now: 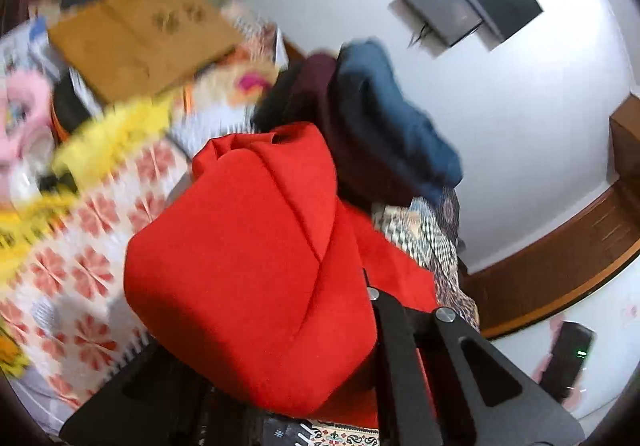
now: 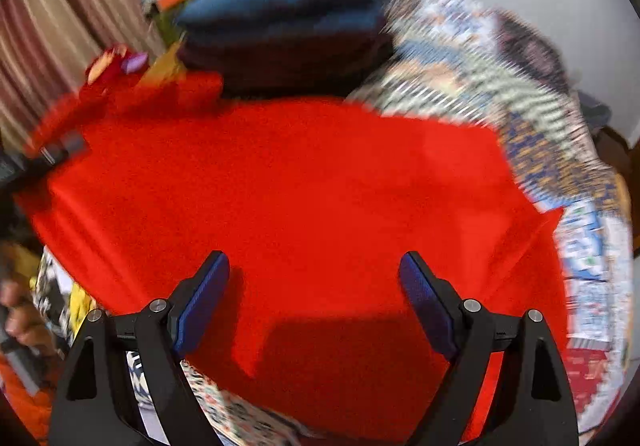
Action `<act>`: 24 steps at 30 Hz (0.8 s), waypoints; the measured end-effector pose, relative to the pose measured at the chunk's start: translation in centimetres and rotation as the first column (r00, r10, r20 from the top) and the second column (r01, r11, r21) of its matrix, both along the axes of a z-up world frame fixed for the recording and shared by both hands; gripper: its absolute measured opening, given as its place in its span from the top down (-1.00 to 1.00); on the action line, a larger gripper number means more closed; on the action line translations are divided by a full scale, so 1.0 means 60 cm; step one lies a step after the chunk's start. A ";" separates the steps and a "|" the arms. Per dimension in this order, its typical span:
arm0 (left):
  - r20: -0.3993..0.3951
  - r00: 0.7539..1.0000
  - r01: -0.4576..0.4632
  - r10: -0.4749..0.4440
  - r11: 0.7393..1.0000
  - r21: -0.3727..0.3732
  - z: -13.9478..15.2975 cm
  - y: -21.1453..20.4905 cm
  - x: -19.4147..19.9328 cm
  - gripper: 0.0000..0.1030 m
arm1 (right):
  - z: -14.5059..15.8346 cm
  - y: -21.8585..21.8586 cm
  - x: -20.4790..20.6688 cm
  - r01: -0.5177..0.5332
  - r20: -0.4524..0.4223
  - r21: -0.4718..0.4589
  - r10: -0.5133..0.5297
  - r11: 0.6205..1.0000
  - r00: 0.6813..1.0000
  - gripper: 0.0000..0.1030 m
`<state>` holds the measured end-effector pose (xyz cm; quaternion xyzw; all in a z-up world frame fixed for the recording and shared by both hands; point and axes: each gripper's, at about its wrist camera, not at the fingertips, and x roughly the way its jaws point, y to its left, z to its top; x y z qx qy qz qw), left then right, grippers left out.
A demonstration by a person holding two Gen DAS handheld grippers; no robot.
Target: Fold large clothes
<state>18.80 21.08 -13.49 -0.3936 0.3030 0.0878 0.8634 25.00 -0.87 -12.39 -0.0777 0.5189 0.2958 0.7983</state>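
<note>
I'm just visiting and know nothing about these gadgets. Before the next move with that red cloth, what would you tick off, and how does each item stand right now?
1. Left gripper has the red garment: ok, the cloth bunches over its fingers and looks lifted.
2. Right gripper ready to grab: ok, its blue-padded fingers stand wide apart with nothing between them.
3. Right gripper placed over an edge: not ok, it hovers over the middle of the spread cloth.
4. Garment lies flat: cannot tell, the view is blurred.
5. Stack of dark folded clothes out of the way: ok, it sits behind the red cloth.
</note>
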 end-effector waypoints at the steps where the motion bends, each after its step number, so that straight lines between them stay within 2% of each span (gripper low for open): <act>1: 0.016 1.000 -0.004 0.004 0.999 0.037 0.019 -0.001 -0.007 0.85 | -0.017 0.017 -0.006 -0.028 -0.028 -0.005 0.027 1.000 0.999 -0.65; 5: 0.049 0.999 0.017 -0.023 0.993 0.118 0.064 -0.020 -0.015 0.85 | -0.046 0.054 -0.032 -0.114 -0.023 -0.013 0.114 0.993 0.993 -0.72; 7: 0.047 0.998 0.041 -0.049 0.987 0.153 0.079 -0.033 -0.019 0.85 | -0.042 0.055 -0.038 -0.137 -0.011 -0.013 0.137 0.990 0.990 -0.72; 9: 0.043 0.996 0.064 -0.073 0.982 0.180 0.090 -0.059 -0.001 0.85 | -0.030 0.038 -0.030 -0.140 -0.035 0.033 0.141 0.990 0.989 -0.69; 12: 0.048 0.991 0.110 -0.122 0.975 0.192 0.106 -0.100 0.039 0.85 | -0.009 -0.018 -0.015 -0.077 -0.067 0.120 0.086 0.990 0.994 -0.68; 16: 0.066 0.970 0.213 -0.234 0.950 0.230 0.143 -0.194 0.109 0.85 | 0.031 -0.130 0.000 0.059 -0.022 0.165 -0.056 0.985 0.998 -0.68; 19: 0.068 0.939 0.307 -0.338 0.909 0.282 0.161 -0.290 0.169 0.85 | 0.057 -0.223 0.010 0.194 0.022 0.177 -0.201 0.965 0.979 -0.68; 21: 0.054 0.916 0.363 -0.398 0.878 0.312 0.157 -0.345 0.193 0.85 | 0.065 -0.285 0.013 0.285 0.039 0.174 -0.296 0.942 0.954 -0.68; 22: 0.038 0.902 0.394 -0.430 0.857 0.332 0.149 -0.375 0.202 0.85 | 0.066 -0.312 0.016 0.328 0.043 0.163 -0.339 0.930 0.940 -0.68; 24: -0.034 0.860 0.486 -0.508 0.798 0.358 0.108 -0.435 0.214 0.85 | 0.064 -0.350 0.016 0.385 0.053 0.141 -0.395 0.912 0.917 -0.68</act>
